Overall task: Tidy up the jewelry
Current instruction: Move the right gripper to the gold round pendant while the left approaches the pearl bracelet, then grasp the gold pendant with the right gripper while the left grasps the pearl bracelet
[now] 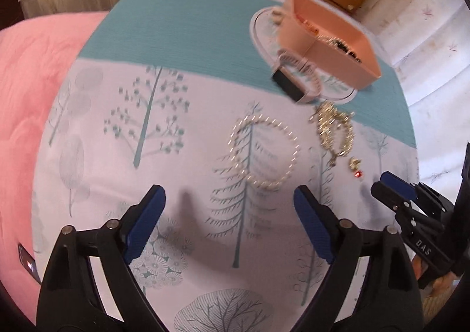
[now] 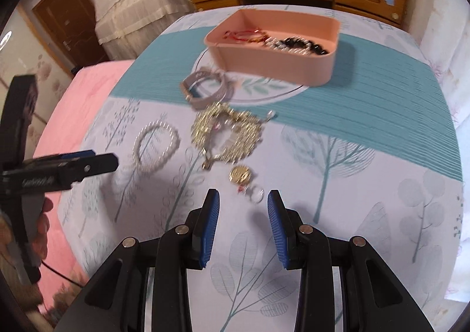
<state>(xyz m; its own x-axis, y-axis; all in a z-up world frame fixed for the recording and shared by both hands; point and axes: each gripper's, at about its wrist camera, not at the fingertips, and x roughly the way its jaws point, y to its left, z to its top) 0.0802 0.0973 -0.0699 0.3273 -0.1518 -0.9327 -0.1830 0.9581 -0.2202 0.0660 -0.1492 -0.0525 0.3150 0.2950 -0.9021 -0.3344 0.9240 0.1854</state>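
Hovering over a tree-printed bedspread (image 1: 182,47), the left gripper (image 1: 229,199) has its blue-padded jaws spread wide with nothing between them. Just beyond its tips lies a pearl bracelet (image 1: 264,152), flat on the cloth in an open ring. To the right of the pearls sits a tangled gold chain (image 1: 335,129), and near it a small gold pendant (image 1: 354,163) with a red bead.

From the right wrist view, the right gripper (image 2: 243,199) holds its jaws partly apart and empty, pointing down at the cloth. Just ahead of its tips lie a round gold charm (image 2: 240,175) and a small clear ring (image 2: 255,194), neither touched by the pads.

Farther back, a pink box (image 2: 273,47) stands open on a round white mat (image 2: 264,91), across the bedspread's teal band. Inside it lie a red cord piece (image 2: 243,35) and a strand of dark beads (image 2: 299,45). A grey watch-like band (image 2: 205,88) rests at the mat's near edge, just beside the box.
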